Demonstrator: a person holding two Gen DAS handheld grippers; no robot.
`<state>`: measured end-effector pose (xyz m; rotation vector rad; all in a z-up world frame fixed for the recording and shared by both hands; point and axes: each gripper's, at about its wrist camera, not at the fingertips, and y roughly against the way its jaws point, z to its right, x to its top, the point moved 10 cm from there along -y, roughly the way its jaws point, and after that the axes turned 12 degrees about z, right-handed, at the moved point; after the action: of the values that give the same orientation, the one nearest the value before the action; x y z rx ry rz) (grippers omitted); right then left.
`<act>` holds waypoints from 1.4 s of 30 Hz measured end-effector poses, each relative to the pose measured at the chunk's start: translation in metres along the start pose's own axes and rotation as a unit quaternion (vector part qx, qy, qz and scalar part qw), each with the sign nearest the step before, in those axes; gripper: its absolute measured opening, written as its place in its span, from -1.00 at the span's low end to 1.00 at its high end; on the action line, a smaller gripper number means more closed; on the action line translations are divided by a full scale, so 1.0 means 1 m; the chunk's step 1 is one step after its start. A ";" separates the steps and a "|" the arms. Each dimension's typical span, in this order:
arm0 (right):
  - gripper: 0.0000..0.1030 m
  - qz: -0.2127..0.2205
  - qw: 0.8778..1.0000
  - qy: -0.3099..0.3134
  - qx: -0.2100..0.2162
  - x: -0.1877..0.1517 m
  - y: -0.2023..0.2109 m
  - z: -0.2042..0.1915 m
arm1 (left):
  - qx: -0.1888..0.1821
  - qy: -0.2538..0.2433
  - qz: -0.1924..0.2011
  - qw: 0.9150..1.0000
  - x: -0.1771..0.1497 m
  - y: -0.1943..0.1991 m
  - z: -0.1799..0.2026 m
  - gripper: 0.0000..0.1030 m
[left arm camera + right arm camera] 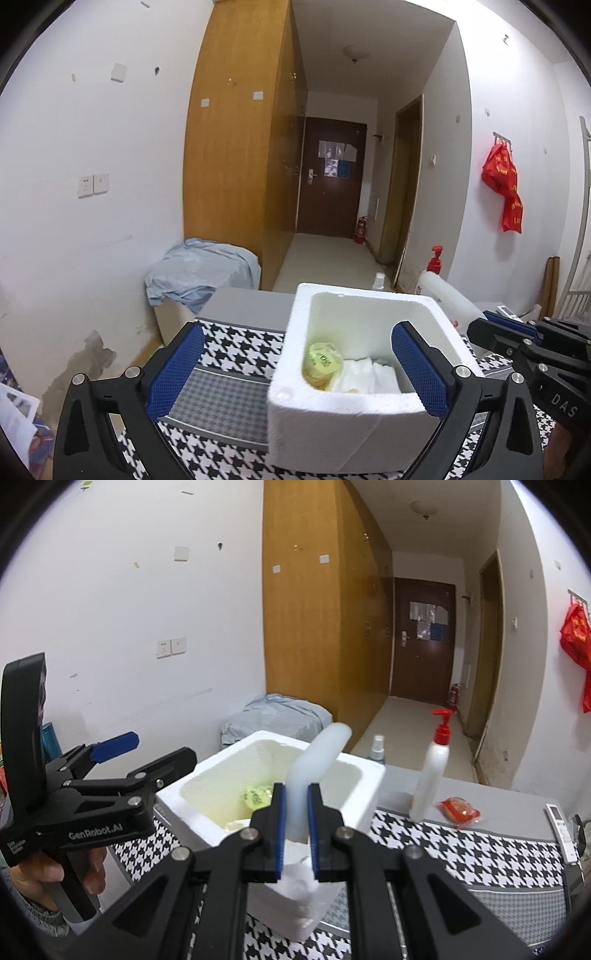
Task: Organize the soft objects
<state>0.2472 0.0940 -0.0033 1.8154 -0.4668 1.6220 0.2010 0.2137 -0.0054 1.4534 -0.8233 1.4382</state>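
white foam strip (317,760), upright, leaning right over foam box (369,786)

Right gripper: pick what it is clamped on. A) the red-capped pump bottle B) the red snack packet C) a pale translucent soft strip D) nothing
C: the right gripper has its blue pads pressed on a pale translucent strip that curves up over the foam box; the pump bottle and red packet sit untouched on the table.

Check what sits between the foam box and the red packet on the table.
In the right wrist view, a white pump bottle with a red top stands between the foam box and the red packet.
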 end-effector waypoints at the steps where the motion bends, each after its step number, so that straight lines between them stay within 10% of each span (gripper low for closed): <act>1: -0.73 0.001 1.000 0.000 0.004 0.000 -0.001 -0.002 | 0.002 0.002 0.000 1.000 0.000 0.001 -0.002 0.98; 24: -0.63 -0.038 0.999 -0.008 0.019 -0.015 -0.046 -0.020 | 0.020 0.015 0.004 1.000 -0.008 0.018 -0.034 0.98; 29: 0.17 -0.037 0.999 -0.011 0.021 -0.015 -0.047 -0.023 | 0.020 0.017 0.005 1.000 -0.008 0.018 -0.036 0.98; 42: 0.92 -0.003 1.000 -0.027 -0.008 -0.005 0.002 -0.011 | 0.004 0.013 0.018 1.000 0.002 0.046 -0.016 0.98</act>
<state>0.2364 0.0992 -0.0072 1.8520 -0.4958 1.5635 0.1532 0.2118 0.0015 1.4297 -0.8338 1.4855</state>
